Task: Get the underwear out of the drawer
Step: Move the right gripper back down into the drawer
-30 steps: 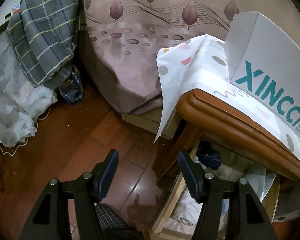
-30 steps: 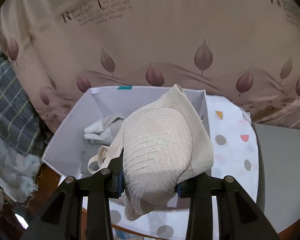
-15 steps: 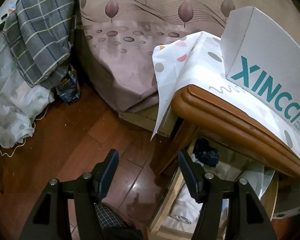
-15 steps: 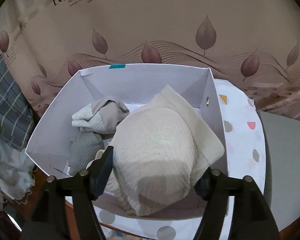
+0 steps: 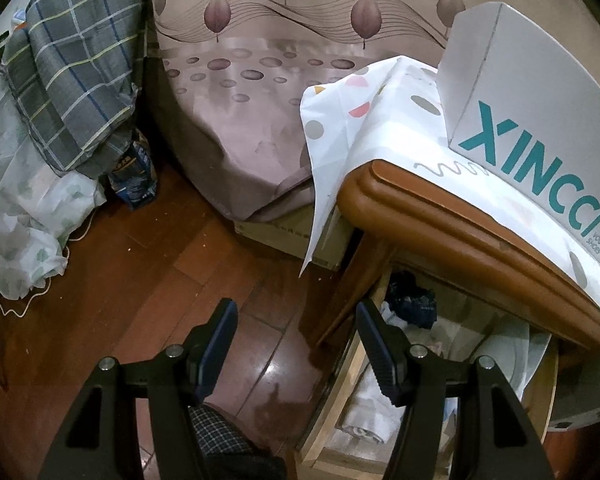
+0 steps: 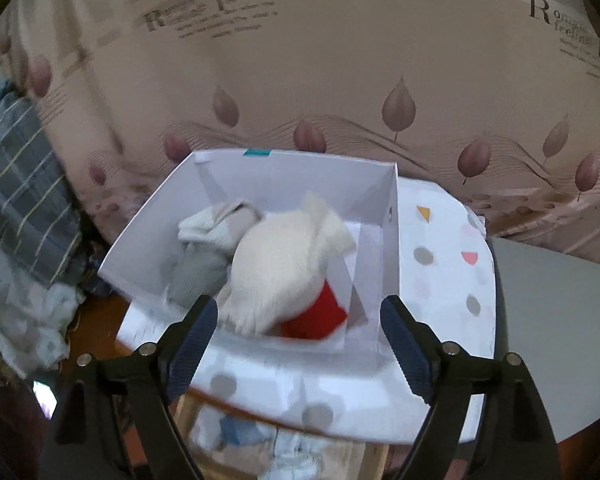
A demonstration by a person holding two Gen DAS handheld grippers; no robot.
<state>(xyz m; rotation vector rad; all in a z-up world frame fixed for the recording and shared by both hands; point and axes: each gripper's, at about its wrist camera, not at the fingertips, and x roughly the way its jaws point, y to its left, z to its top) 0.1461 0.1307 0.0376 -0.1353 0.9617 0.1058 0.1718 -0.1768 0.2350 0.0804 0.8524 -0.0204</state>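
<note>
A cream underwear piece [image 6: 284, 264] lies in the white shoe box [image 6: 388, 248] on the nightstand, over a red item [image 6: 316, 316] and beside grey and beige garments [image 6: 216, 228]. My right gripper [image 6: 296, 320] hangs just in front of the box, its jaws opening wide, with nothing pressed between the pads. In the left wrist view the same box [image 5: 532, 128] stands on the wooden nightstand [image 5: 440, 216]. Below it the drawer [image 5: 340, 400] is pulled out, with dark blue underwear [image 5: 414, 304] and white folded cloth [image 5: 364, 416] inside. My left gripper [image 5: 296, 344] is open and empty above the drawer's left edge.
A bed with a leaf-patterned cover [image 5: 252, 112] fills the back. A dotted white cloth [image 5: 360, 120] covers the nightstand top. A checked blanket [image 5: 68, 80] and pale bedding [image 5: 16, 208] pile at the left, over wooden floor [image 5: 160, 280]. A checked trouser leg [image 5: 216, 436] shows below.
My right gripper opened and let go of the cream underwear, which dropped into the box, and the gripper drew back from it. The left gripper stayed put.
</note>
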